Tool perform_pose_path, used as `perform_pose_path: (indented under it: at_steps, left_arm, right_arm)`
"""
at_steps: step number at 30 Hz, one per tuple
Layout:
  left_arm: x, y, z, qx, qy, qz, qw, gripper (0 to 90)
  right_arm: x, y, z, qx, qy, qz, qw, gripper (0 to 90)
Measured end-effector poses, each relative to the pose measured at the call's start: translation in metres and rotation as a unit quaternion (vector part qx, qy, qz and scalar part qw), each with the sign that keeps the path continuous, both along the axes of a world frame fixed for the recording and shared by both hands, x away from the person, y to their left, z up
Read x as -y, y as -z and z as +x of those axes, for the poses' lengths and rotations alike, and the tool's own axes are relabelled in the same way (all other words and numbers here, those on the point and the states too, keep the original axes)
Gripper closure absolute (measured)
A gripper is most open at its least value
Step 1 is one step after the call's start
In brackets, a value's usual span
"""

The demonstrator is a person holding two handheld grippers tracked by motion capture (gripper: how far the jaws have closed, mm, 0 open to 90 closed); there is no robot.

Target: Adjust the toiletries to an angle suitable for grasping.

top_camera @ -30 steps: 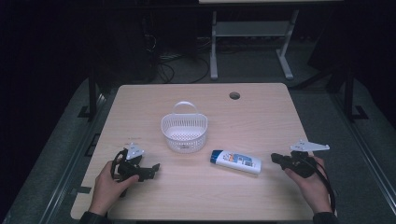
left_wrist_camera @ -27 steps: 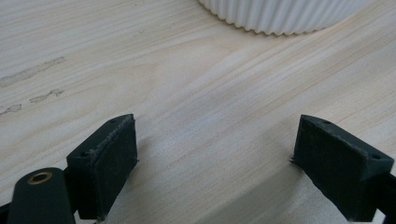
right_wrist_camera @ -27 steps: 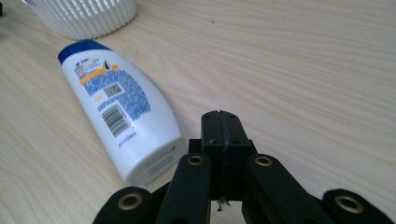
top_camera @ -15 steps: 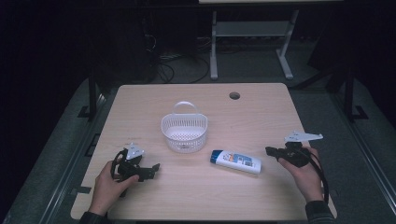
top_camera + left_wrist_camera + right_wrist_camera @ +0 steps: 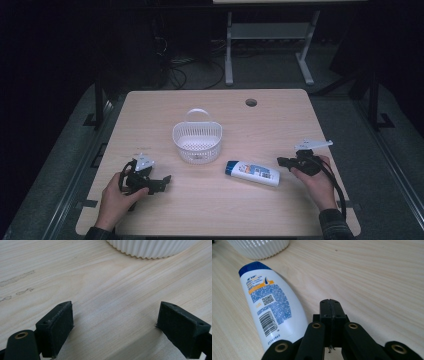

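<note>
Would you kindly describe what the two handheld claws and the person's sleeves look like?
Both are black. The left claw has blocky, wedge-shaped pads, brass-coloured rivets at its links and a grey three-cornered plate on top. The right claw has the same rivets and plate, and a black cable trails from it past a dark sleeve cuff.

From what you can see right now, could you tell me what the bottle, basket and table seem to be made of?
Bottle: probably glossy white plastic, with a blue cap and printed label.
Basket: likely white plastic, ribbed and slotted walls.
Table: pale wood grain, matte; possibly laminate.
</note>
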State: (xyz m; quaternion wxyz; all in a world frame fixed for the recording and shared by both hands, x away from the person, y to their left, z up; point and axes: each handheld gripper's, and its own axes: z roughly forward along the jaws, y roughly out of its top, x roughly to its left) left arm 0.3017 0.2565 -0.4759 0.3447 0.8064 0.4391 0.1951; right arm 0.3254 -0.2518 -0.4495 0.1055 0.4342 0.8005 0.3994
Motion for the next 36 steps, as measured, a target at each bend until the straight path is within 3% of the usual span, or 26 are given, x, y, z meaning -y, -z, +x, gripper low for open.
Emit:
perform_pose_path:
  at_steps: [15,36]
  left_arm:
    - [0.000,0.000,0.000,0.000,0.000,0.000,1.0000,12.7]
    - [0.000,0.000,0.000,0.000,0.000,0.000,1.0000,12.7]
  right_arm:
    - [-0.005,0.009,-0.004,-0.022,-0.020,-0.010,0.9995,89.9]
    - [-0.007,0.008,-0.017,-0.025,-0.044,-0.017,0.9986,89.9]
